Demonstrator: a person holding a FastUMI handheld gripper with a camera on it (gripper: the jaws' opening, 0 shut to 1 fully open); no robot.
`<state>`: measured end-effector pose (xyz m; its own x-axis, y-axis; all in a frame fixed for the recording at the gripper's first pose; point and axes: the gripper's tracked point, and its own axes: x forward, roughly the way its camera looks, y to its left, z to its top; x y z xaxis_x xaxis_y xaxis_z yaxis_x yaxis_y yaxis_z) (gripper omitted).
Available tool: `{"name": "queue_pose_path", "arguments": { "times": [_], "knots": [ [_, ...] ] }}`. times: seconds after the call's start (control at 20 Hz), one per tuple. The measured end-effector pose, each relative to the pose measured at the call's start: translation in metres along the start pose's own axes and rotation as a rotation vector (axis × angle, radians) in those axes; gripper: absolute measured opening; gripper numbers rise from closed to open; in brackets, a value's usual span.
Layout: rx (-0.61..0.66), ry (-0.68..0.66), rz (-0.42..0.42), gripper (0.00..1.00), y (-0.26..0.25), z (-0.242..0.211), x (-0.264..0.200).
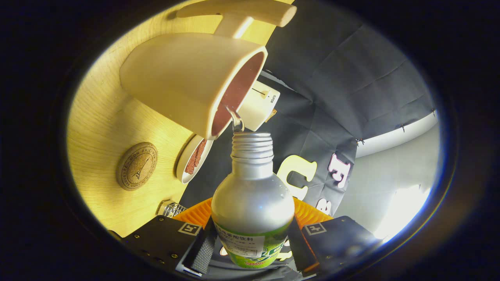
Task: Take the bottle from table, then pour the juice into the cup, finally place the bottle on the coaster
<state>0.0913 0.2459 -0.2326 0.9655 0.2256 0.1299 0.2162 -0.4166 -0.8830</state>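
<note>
Gripper clenched on silver, green-labelled uncapped bottle, both fingers pressing its sides, clear stream entering cream ceramic cup beyond.

The tongs are rolled well over to one side, both fingers closed against the flanks of the bottle; the contact itself is seemingly firm, though partly hidden.

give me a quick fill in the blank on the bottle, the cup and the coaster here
1. The hand-held gripper is shut on the ____.
2. Liquid runs from the bottle mouth into the ____.
3. The cork coaster lies on the wooden ____.
4. The bottle's threaded neck has no ____ on it.

Missing words: bottle; cup; table; cap
</note>
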Motion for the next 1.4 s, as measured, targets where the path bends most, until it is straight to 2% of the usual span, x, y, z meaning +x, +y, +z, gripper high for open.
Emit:
{"name": "queue_pose_path", "arguments": {
  "times": [0.2,0.95,1.4],
  "knots": [
    [-0.048,-0.02,-0.017,0.8,-0.011,0.006,0.002],
    [-0.212,-0.059,0.004,0.8,-0.02,0.015,0.002],
    [-0.248,-0.07,0.0,0.8,-0.023,0.016,-0.001]
  ]
}}
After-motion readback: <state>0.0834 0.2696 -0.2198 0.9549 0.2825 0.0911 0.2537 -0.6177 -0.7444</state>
